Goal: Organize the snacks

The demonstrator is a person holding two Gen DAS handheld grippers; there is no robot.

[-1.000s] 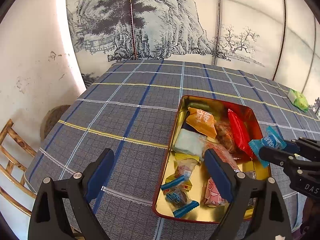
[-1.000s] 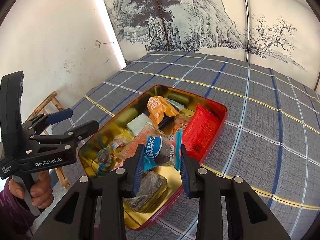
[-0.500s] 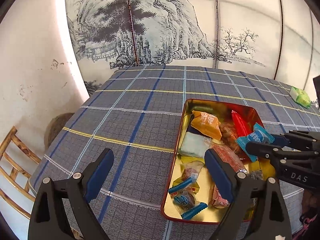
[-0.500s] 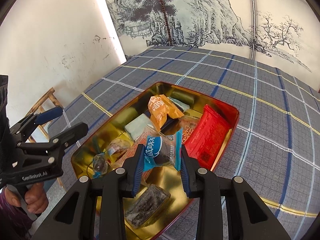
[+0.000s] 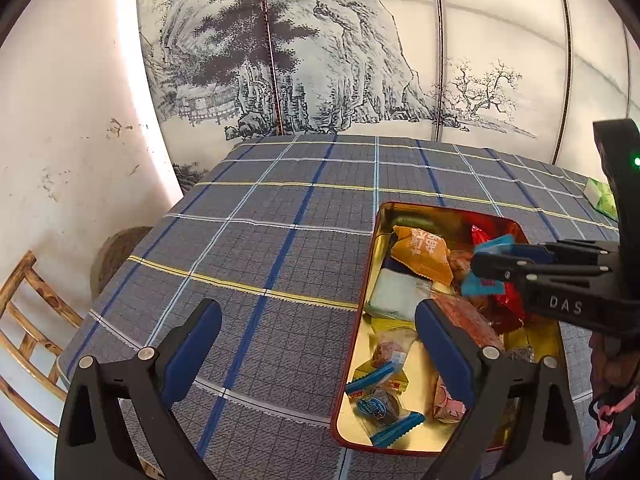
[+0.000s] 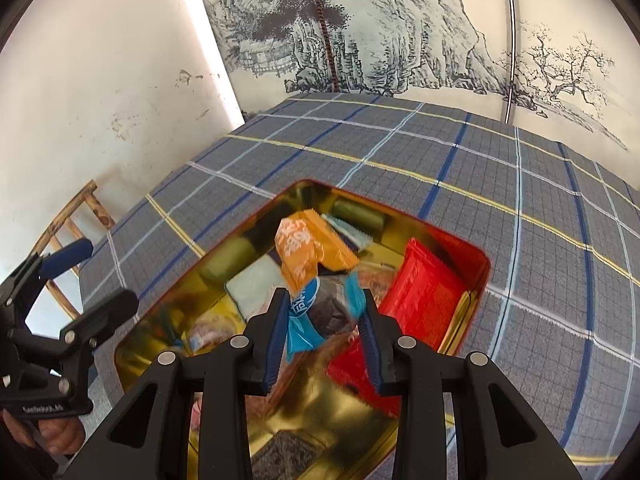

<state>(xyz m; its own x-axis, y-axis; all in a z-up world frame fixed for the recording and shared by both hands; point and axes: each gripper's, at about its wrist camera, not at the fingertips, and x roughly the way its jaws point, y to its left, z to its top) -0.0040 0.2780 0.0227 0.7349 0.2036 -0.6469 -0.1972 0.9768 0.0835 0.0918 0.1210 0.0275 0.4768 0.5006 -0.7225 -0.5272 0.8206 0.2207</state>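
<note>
now a crinkled blue snack packet point(image 6: 320, 312) pinched in right gripper point(image 6: 325, 330), left gripper point(image 5: 316, 344) spread

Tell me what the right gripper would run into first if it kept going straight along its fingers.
Probably the orange crinkled snack packet in the gold-lined red tin: it lies directly beyond the blue-wrapped dark snack clamped in the right gripper. Depth is uncertain.
</note>
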